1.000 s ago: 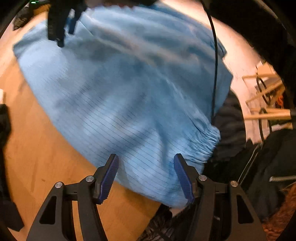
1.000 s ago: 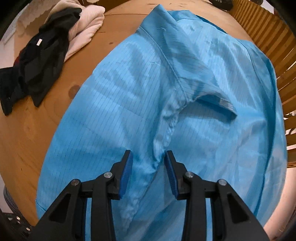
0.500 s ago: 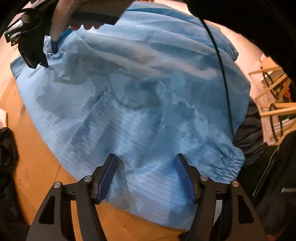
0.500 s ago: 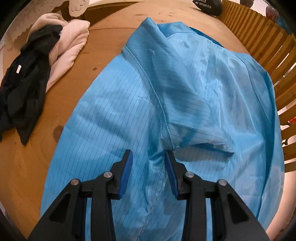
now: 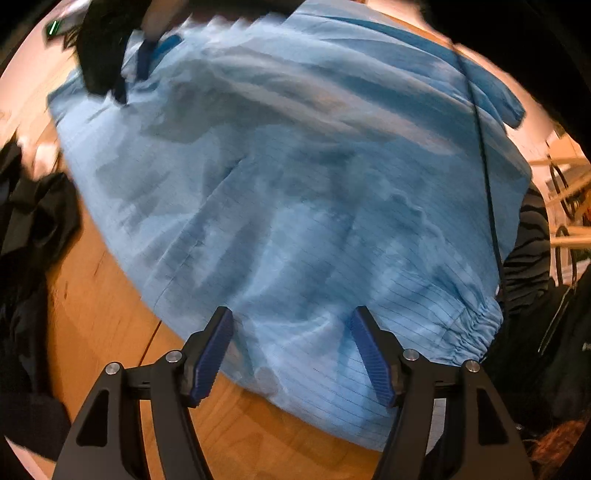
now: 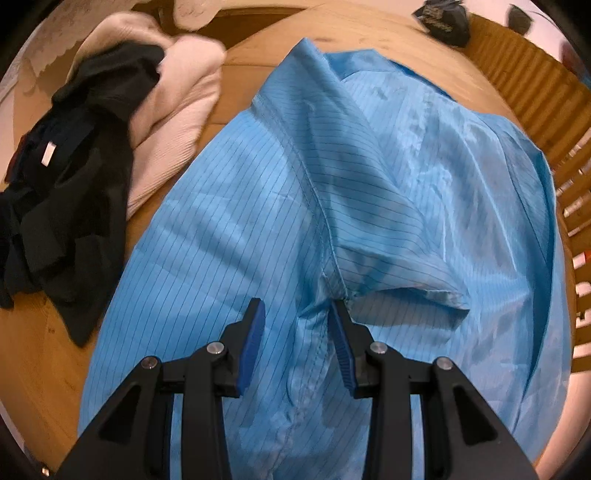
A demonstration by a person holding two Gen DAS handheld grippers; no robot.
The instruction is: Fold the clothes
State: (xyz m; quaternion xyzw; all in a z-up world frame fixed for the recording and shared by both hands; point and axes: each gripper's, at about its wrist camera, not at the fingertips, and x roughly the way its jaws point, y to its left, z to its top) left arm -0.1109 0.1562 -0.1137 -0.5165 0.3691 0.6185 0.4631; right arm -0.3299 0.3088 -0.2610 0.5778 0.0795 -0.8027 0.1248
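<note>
A round wooden table (image 6: pixel 44 369) under warm light, with a slatted wooden chair back (image 6: pixel 569 199) beside it.

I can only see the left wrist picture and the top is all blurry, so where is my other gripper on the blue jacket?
Observer: The right gripper is over the blue jacket where the sleeve seam meets the side. Its pads are apart, one on each side of the seam.
Operator: Is there anything besides the black clothes?
Observer: Yes, a cream sweater lies partly under the black clothes.
Operator: What's at the far end?
Observer: A small dark bundle sits on the table beyond the jacket's collar.
</note>
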